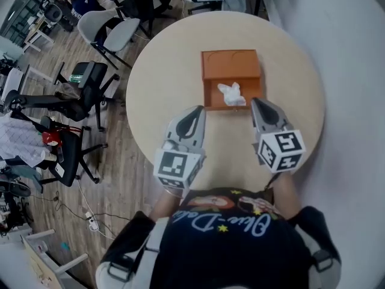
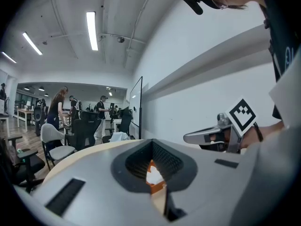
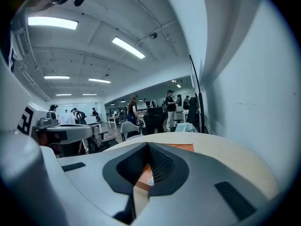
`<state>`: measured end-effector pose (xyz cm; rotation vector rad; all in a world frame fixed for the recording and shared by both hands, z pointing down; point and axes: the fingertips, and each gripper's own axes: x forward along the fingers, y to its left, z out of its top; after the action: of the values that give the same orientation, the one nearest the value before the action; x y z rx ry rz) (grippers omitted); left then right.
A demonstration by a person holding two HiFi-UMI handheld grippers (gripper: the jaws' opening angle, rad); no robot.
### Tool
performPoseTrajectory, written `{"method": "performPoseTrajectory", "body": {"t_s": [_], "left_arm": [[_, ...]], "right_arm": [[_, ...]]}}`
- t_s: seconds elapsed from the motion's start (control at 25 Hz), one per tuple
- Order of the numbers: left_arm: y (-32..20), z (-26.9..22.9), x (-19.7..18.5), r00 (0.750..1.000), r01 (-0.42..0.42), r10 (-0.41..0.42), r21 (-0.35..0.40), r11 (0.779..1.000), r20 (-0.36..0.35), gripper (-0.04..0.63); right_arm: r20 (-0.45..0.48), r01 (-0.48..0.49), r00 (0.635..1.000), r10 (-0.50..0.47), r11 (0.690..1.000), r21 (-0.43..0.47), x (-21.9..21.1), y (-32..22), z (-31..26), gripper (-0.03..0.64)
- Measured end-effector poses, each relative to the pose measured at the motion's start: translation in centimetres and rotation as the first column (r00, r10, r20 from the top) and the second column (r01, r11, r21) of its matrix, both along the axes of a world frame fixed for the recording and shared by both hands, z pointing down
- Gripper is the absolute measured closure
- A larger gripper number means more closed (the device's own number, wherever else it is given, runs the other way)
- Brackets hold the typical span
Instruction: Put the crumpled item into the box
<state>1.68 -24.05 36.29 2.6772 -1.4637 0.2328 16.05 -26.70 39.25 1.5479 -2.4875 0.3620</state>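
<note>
Table [image 1: 162, 71]: round, pale, beside a white wall [image 1: 355, 53].
Box [image 1: 231, 65]: orange, open, mid-table.
Crumpled item [image 1: 231, 94]: white, lay inside the Box.
Left gripper [image 1: 199, 109]: jaws pressed together, holding nothing.
Right gripper [image 1: 257, 103]: likewise closed, empty.
Room: office chairs [image 1: 90, 80] on plank floor [image 1: 120, 161].

Orange box [image 1: 231, 65], white crumpled item [image 1: 231, 94], pale beige table [image 1: 162, 83].
The left gripper [image 1: 196, 110] and right gripper [image 1: 258, 103] are grey with black ribbed insets, the 2 bearing black-and-white square markers; the floor [image 1: 120, 155] shows brown wood planks.
</note>
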Motion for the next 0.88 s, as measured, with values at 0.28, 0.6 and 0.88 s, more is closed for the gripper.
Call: {"method": "performPoseTrajectory", "body": {"t_s": [0.28,0.6,0.88], "left_arm": [[0.5,0.3,0.6,1.000,-0.011,0.011,0.012,1.000,0.011,0.604],[1.0,-0.3,0.9,1.000,-0.021,0.021,0.010,1.000,0.005,0.604],[1.0,0.1,0.3,1.000,-0.011,0.011,0.012,1.000,0.008,0.604]], "right_arm": [[0.032,0.026,0.999,-0.027,0.998,0.049,0.2,2.0,-1.3,0.617],[0.031,0.021,0.999,-0.023,0.998,0.051,0.3,2.9,-2.1,0.617],[0.020,0.039,0.999,-0.040,0.997,0.063,-0.1,2.8,-1.9,0.617]]}}
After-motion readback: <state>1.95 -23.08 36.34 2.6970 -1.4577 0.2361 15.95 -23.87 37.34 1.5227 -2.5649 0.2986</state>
